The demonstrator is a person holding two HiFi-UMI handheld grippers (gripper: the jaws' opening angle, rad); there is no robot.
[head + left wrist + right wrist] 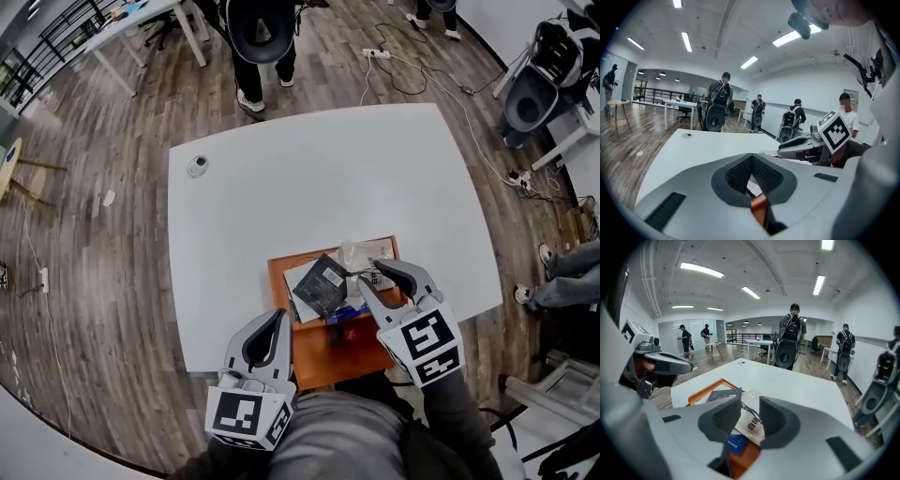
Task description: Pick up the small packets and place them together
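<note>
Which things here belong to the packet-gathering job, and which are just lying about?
Job:
- dark packet
- white packet
- clear packet
- blue packet
- orange tray holding them
- right gripper, open above them

Lying about:
- small round object on the white table
- power strip on the floor

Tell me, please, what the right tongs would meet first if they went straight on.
Most likely the white packet on the orange tray, just ahead of the open right tongs.
</note>
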